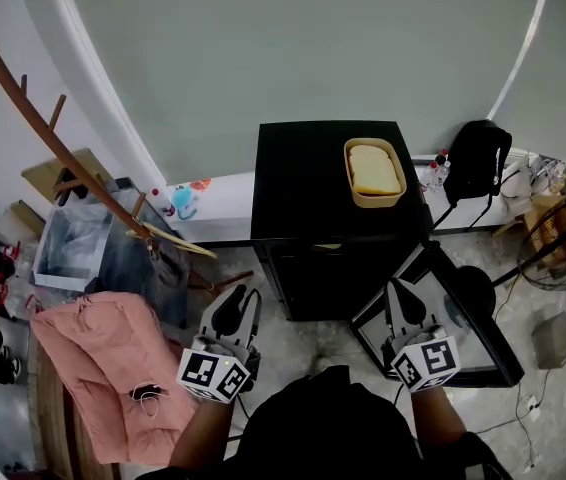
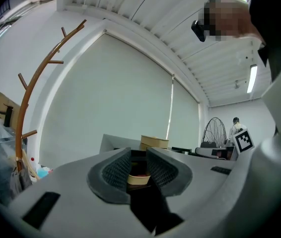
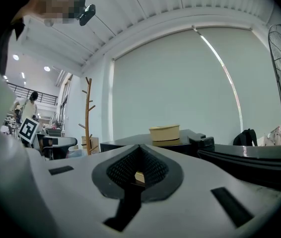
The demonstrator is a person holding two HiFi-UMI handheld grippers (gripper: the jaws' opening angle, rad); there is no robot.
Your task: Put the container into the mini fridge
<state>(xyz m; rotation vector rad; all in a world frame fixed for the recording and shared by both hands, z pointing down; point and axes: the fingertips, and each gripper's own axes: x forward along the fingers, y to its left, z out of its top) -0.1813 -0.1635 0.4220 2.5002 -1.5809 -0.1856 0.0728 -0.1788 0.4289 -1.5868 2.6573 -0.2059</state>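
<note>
fridge door open rt, coat rack lt

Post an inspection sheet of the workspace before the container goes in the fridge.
Surface: mini fridge top, black, bears only the container.
Job's things: container, tan, on the fridge top's right side; fridge door appears swung open.
Clutter: pink jacket, coat rack, backpack.
Grippers: left gripper jaws apart, empty; right gripper jaws together, empty.
Cables: cable on the floor, right.
Surroundings: pale wall, fan at right.

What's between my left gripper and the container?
In the head view, a stretch of floor, then the fridge front and top, separates the left gripper from the container.
</note>
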